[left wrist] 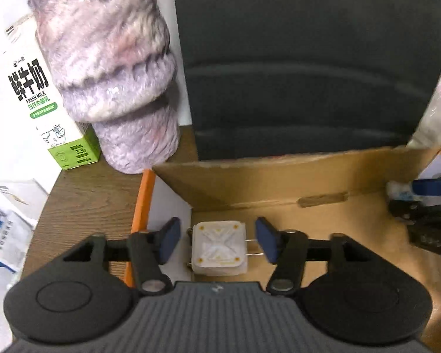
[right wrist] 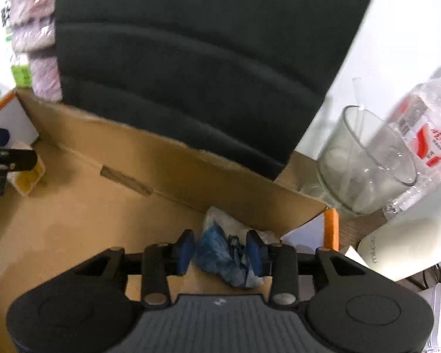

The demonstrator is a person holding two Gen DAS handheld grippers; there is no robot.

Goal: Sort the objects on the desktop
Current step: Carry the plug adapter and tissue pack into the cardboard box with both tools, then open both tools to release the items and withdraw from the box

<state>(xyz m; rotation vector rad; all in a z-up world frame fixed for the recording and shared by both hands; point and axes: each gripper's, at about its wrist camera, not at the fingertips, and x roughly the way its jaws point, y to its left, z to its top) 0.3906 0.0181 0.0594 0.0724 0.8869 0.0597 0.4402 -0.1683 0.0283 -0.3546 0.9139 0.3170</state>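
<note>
A white square charger plug lies on the floor of a shallow cardboard box, at its left end. My left gripper hangs over it, jaws open on either side, and the blue pads do not touch it. At the box's right corner lies a crumpled blue-and-white packet. My right gripper straddles it with the jaws open, pads close beside it. The left gripper's fingers and the plug show at the right wrist view's left edge. The cardboard wall runs behind.
Behind the box stands a dark chair back. Left of it are a fuzzy purple wrapped bundle and a milk carton. Right of the box stand a glass cup, a water bottle and a white device.
</note>
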